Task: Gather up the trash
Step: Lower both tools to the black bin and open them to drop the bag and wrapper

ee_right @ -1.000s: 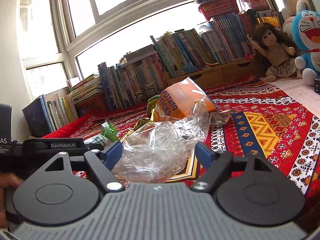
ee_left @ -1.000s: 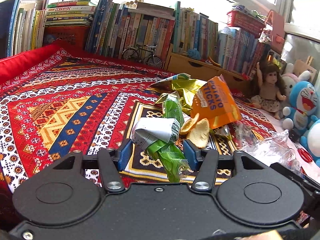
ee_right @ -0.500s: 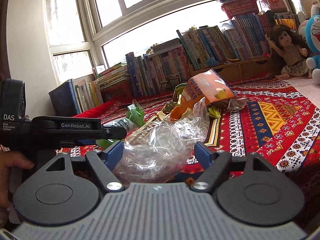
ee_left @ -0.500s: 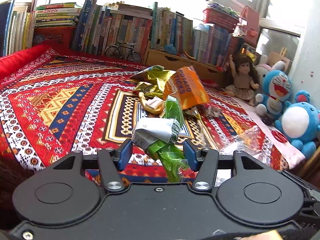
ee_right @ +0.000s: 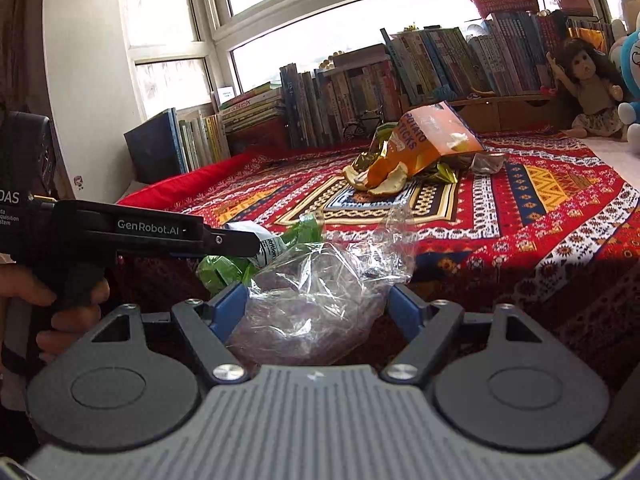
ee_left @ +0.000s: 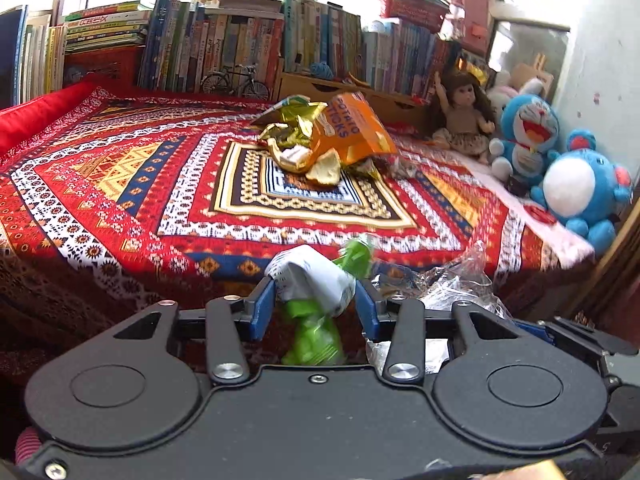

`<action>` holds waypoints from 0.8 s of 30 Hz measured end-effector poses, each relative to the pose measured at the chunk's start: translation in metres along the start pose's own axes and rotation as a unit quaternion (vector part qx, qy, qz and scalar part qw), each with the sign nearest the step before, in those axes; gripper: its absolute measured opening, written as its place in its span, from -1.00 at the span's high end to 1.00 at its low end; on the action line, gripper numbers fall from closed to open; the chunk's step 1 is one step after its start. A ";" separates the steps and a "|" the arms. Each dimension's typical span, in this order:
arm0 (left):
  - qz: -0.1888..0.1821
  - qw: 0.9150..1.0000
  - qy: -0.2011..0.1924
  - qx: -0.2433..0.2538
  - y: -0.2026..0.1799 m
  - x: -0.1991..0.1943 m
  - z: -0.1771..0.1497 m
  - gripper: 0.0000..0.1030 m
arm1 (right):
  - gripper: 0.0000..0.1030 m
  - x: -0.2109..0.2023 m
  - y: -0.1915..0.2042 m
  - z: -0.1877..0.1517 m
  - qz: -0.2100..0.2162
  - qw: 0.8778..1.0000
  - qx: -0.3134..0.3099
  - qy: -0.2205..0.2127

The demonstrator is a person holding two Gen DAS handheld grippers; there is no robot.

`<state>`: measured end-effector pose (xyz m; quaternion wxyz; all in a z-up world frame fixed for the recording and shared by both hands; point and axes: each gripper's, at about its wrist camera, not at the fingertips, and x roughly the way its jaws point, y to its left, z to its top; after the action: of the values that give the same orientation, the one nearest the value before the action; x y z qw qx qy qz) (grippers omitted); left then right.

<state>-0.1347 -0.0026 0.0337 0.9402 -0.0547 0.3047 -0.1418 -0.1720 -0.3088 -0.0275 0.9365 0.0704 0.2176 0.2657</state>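
Both grippers had drawn back past the rug's (ee_left: pixel 120 168) near edge | orange chip bag (ee_left: pixel 352 128) stayed mid-rug | right gripper (ee_right: pixel 316 304) clenched on clear plastic bag (ee_right: pixel 316 288) | left gripper (ee_left: pixel 316 300) gripped green-and-white wrapper (ee_left: pixel 312 280), apparently bin-bound.

Strong daylight from blown-out windows (ee_right: pixel 304 28) behind the books (ee_left: pixel 224 40); dark shadow below the bed edge; fisheye bending at borders; slight blur on green wrapper (ee_left: pixel 356 254).
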 end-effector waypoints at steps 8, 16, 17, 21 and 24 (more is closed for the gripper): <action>0.010 0.999 0.048 0.005 0.003 0.025 -0.027 0.52 | -0.52 0.009 0.000 -0.020 -0.004 0.999 0.011 0.035; 0.021 0.996 0.084 -0.006 0.014 0.041 -0.046 0.56 | -0.52 0.012 -0.013 -0.031 -0.028 0.998 0.015 0.062; 0.023 0.996 0.086 -0.006 0.015 0.042 -0.047 0.56 | -0.52 0.012 -0.015 -0.032 -0.030 0.997 0.018 0.064; 0.025 0.996 0.090 -0.007 0.016 0.045 -0.048 0.56 | -0.52 0.016 -0.022 -0.035 -0.038 0.996 0.026 0.079; 0.025 0.995 0.094 -0.007 0.016 0.047 -0.049 0.56 | -0.52 0.023 -0.024 -0.042 -0.039 0.994 0.023 0.104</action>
<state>-0.1232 -0.0020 -0.0349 0.9102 -0.0396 0.3940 -0.1210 -0.1619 -0.3165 -0.0791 0.9167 0.0555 0.3226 0.2293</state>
